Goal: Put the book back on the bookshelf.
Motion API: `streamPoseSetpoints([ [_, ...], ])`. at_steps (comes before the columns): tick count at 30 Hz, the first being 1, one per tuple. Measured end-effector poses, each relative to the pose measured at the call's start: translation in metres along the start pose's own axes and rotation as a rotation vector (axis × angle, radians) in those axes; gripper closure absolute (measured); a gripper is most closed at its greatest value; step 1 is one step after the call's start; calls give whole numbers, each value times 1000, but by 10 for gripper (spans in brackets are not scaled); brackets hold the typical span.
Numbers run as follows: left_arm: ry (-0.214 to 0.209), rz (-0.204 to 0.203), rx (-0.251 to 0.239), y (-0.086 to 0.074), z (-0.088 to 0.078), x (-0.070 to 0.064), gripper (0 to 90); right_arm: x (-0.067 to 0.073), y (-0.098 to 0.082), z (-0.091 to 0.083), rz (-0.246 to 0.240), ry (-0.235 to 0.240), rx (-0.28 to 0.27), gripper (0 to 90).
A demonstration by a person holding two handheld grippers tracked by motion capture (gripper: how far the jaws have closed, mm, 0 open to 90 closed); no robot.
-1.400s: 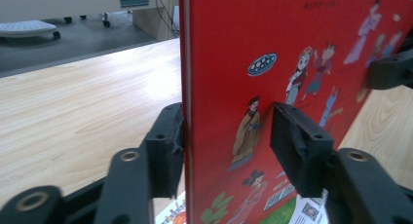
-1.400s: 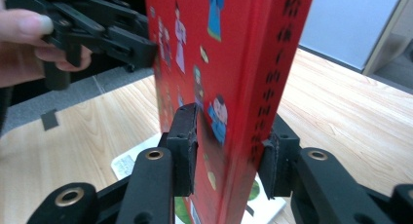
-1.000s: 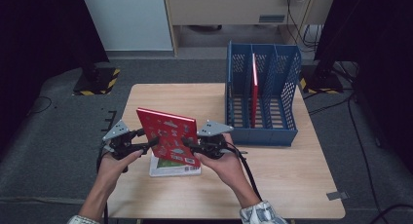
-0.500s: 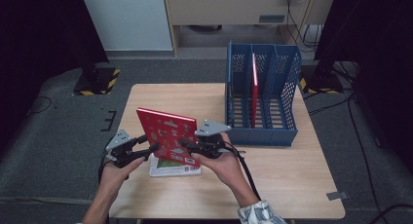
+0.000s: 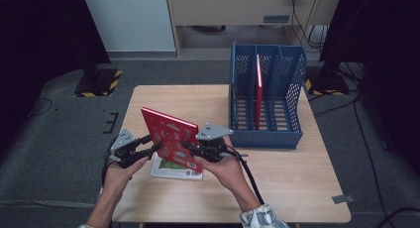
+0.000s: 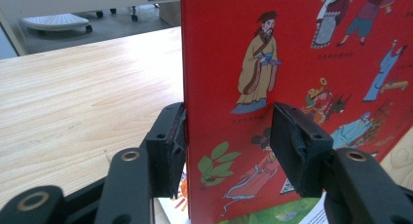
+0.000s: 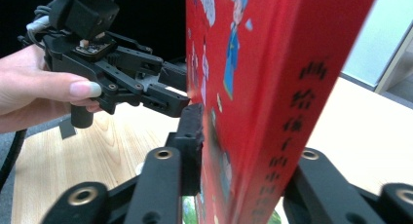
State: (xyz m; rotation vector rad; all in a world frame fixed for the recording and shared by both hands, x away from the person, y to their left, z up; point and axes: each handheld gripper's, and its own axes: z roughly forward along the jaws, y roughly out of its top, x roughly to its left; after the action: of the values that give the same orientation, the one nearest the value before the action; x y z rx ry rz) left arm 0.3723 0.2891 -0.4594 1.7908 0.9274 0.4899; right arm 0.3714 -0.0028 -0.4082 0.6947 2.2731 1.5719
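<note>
High view shows my left gripper (image 5: 148, 147) lower than a second ago, its jaws closing around the tilted red book (image 5: 171, 141) at lower centre, while my right gripper (image 5: 190, 146) pinches its spine, lettering readable in right gripper view.

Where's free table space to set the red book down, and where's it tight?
Free: the bare table behind the red book, left of the blue rack, and the front right corner below the rack. Crowded: front left, around the flat book and both grippers.
</note>
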Motion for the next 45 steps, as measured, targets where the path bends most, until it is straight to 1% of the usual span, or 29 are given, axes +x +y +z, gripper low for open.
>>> streamPoseSetpoints([
  [1, 0, 2, 0, 1, 0, 0, 479, 0, 0, 0, 0, 1, -3, 730],
  [3, 5, 6, -2, 2, 0, 1, 514, 1, 1, 0, -1, 7, -5, 751],
  [5, 6, 7, 0, 3, 1, 1, 516, 1, 1, 1, -4, 12, -5, 762],
  [7, 3, 5, 1, 4, 3, 2, 514, 0, 1, 1, 6, 24, -6, 778],
  [9, 2, -4, 0, 4, 4, 3, 512, 1, 1, 0, 3, 26, -7, 786],
  [11, -2, -16, 0, 4, 4, 3, 497, 2, 1, 0, 0, 23, -9, 787],
  [12, 0, -24, -2, 3, 4, 2, 477, 2, 1, 0, -1, 24, -10, 788],
  [14, 4, -28, 6, 1, 4, 1, 435, 3, 0, 0, -1, 26, -14, 788],
  [18, 6, -31, 29, -11, 2, -4, 373, 5, 0, 0, -11, 22, -16, 781],
  [21, -1, -45, 53, -18, 1, -8, 366, 6, 0, 0, -11, 18, -15, 772],
  [22, -8, -39, 59, -19, 1, -10, 364, 6, 0, 0, -11, 18, -18, 767],
  [25, -8, -15, 71, -20, 0, -15, 364, 5, 2, -1, -6, 14, -35, 733],
  [27, -4, -4, 77, -21, 1, -17, 360, 5, 2, -1, 1, 12, -42, 730],
  [30, -6, -23, 81, -24, 2, -16, 352, 4, 2, -1, -1, 9, -36, 712],
  [33, -16, -43, 83, -27, 3, -15, 352, 4, 3, -1, -5, 16, -41, 724],
  [35, -14, -40, 86, -27, 4, -15, 352, 5, 4, -1, -11, 20, -42, 720],
  [41, -22, -30, 92, -28, 6, -19, 352, 7, 9, 0, -8, 23, -55, 691],
  [45, -25, -30, 99, -29, 8, -21, 352, 8, 12, 1, -5, 22, -60, 667],
])
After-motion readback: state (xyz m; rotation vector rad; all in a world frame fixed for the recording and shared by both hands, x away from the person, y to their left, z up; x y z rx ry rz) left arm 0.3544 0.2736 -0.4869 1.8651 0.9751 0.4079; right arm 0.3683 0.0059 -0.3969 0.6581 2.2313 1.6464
